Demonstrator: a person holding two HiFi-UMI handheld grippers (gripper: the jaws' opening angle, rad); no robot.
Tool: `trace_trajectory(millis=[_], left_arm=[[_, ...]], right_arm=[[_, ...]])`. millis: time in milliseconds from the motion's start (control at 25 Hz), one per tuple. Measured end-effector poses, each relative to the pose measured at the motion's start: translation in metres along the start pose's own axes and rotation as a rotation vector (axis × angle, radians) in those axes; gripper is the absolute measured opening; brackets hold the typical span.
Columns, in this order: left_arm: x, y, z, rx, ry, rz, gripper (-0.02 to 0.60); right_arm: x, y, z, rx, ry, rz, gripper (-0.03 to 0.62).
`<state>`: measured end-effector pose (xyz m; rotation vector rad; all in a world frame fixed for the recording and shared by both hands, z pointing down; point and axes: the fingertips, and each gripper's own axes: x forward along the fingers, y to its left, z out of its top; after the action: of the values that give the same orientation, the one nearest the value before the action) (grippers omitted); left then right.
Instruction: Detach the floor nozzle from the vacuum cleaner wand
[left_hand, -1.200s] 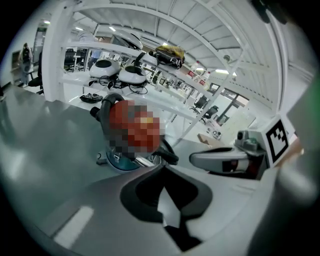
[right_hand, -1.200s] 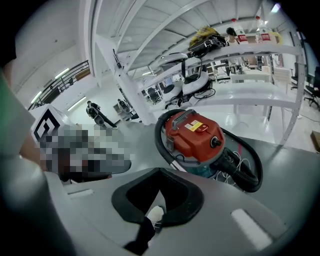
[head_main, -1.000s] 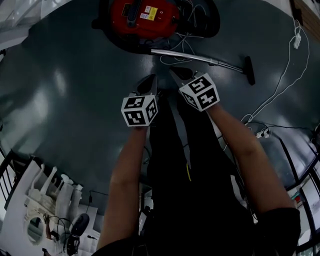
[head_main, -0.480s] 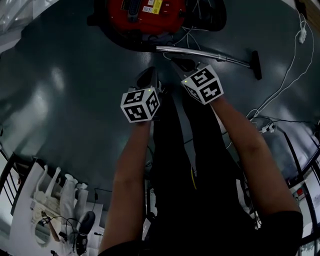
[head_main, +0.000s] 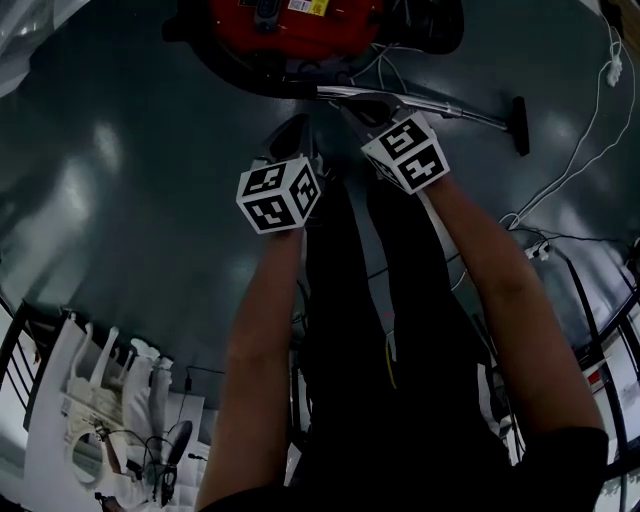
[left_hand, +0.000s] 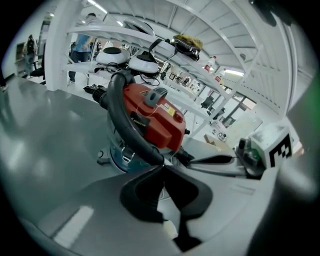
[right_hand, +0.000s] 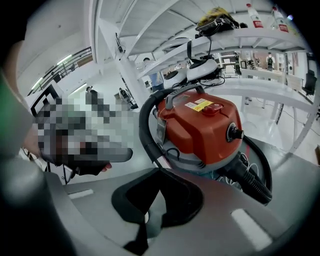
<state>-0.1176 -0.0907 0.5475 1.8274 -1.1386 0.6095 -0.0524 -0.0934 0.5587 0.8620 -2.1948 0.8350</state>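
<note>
The red vacuum cleaner (head_main: 290, 15) sits on the dark floor at the top of the head view. Its metal wand (head_main: 440, 108) lies on the floor running right to the black floor nozzle (head_main: 520, 125). My left gripper (head_main: 297, 128) and right gripper (head_main: 368, 112) are both shut and empty, side by side just short of the wand's vacuum end. The left gripper view shows the red body (left_hand: 152, 117), its black hose (left_hand: 125, 120) and the right gripper (left_hand: 195, 161). In the right gripper view the vacuum (right_hand: 200, 125) and hose (right_hand: 255, 185) fill the middle. The nozzle is outside both gripper views.
White cables (head_main: 575, 140) and a power strip (head_main: 530, 250) lie on the floor at the right. A white rack with bottles (head_main: 100, 390) stands at the lower left. White shelving (left_hand: 165, 55) stands behind the vacuum.
Both grippers have sunk and come closer to the vacuum and wand, which now sit higher in the head view. The jaws have stayed shut.
</note>
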Motion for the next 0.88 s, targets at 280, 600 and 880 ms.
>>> trace_trajectory(millis=[280,600,880], left_arm=[[0.009,0.016,0.016,-0.061,-0.028,0.032,0.031],[0.009,0.028,0.023,-0.173,-0.077,0.079,0.105],[0.016,0.032,0.029,-0.309,-0.117,0.117,0.167]], right_arm=[[0.019,-0.009,0.001,-0.088,0.024,0.048,-0.003],[0.029,-0.007,0.005,-0.250,0.052,0.144,0.092],[0.043,-0.007,-0.002,-0.303,0.090,0.178,0.152]])
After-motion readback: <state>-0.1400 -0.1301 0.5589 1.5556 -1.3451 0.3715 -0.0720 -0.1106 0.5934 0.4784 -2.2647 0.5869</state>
